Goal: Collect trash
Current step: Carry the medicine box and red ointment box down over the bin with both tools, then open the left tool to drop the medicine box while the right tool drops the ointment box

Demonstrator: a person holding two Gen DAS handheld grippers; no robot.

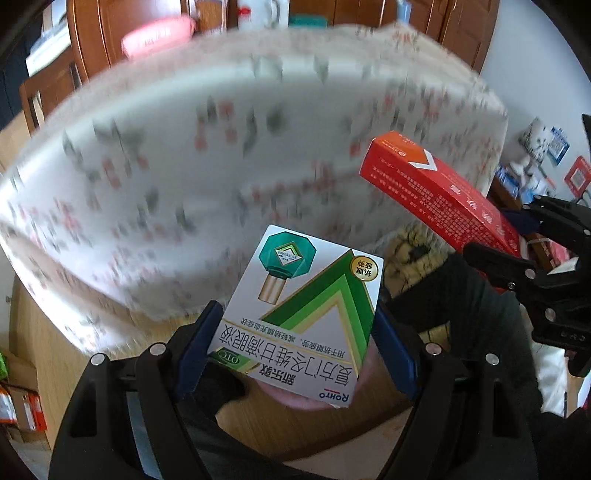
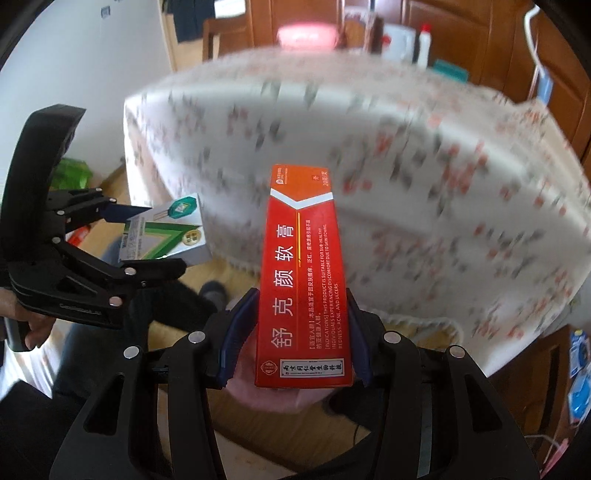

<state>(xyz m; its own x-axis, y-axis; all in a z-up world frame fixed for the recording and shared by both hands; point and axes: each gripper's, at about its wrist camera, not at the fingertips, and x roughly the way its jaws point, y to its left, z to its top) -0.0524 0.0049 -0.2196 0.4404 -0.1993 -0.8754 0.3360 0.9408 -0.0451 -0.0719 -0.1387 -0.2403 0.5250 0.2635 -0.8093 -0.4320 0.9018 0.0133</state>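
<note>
My left gripper (image 1: 297, 310) is shut on a white and green eye-drop box (image 1: 306, 295), its blue pads pressing both sides. In the right wrist view the same box (image 2: 184, 221) shows in the left gripper (image 2: 164, 236) at the left. My right gripper (image 2: 301, 295) is shut on a long red ointment box (image 2: 303, 258) that points away from the camera. The left wrist view shows this red box (image 1: 424, 184) at the right, in the right gripper (image 1: 496, 229). Both boxes hang off the near edge of the table with a floral cloth (image 1: 221, 147). Something pale pink (image 2: 258, 391) shows under them.
A pink basin (image 2: 306, 33), a white kettle (image 2: 397, 40) and wooden cabinets (image 2: 461, 37) lie beyond the table. Cardboard boxes (image 1: 22, 402) stand on the wooden floor at the left, a green bag (image 2: 70, 173) by the wall. The person's dark-clothed legs (image 1: 461, 295) are below the grippers.
</note>
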